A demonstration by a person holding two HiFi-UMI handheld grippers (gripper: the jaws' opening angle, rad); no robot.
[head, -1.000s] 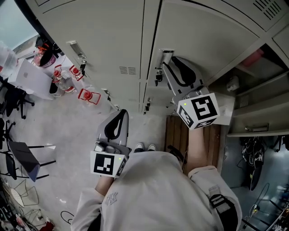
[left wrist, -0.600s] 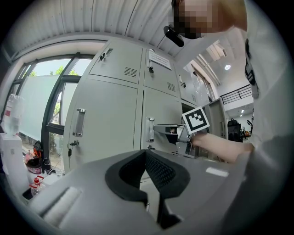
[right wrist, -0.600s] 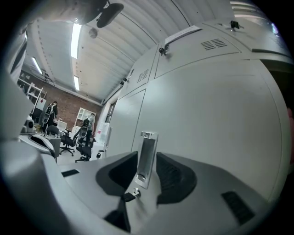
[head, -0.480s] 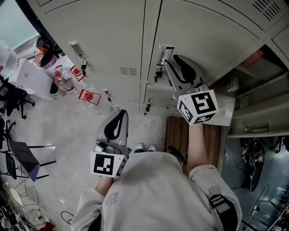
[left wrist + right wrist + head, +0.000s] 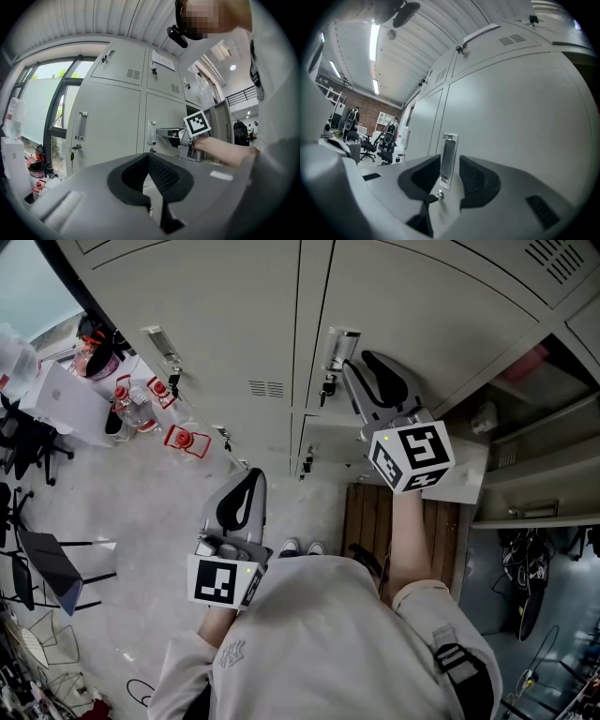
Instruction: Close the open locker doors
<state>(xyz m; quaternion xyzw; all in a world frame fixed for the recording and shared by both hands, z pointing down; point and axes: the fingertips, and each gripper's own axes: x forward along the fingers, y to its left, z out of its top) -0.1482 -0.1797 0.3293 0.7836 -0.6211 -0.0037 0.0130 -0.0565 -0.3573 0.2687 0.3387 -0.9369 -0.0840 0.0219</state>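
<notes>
I'm wearing a pale grey sweatshirt (image 5: 319, 634) with a small light print near the left shoulder, a dark strap (image 5: 452, 659) crossing its right side, and white-toed shoes (image 5: 301, 547). My left gripper (image 5: 246, 476) and right gripper (image 5: 364, 365) are showing light grey shells and black ribbed pads (image 5: 161, 174). Each is carrying a white cube with black square markers: the left cube (image 5: 223, 581) and the right cube (image 5: 412, 457).

Soft daylight from the window (image 5: 42, 108), sharp focus, fisheye bending, dark vignetted corners.
</notes>
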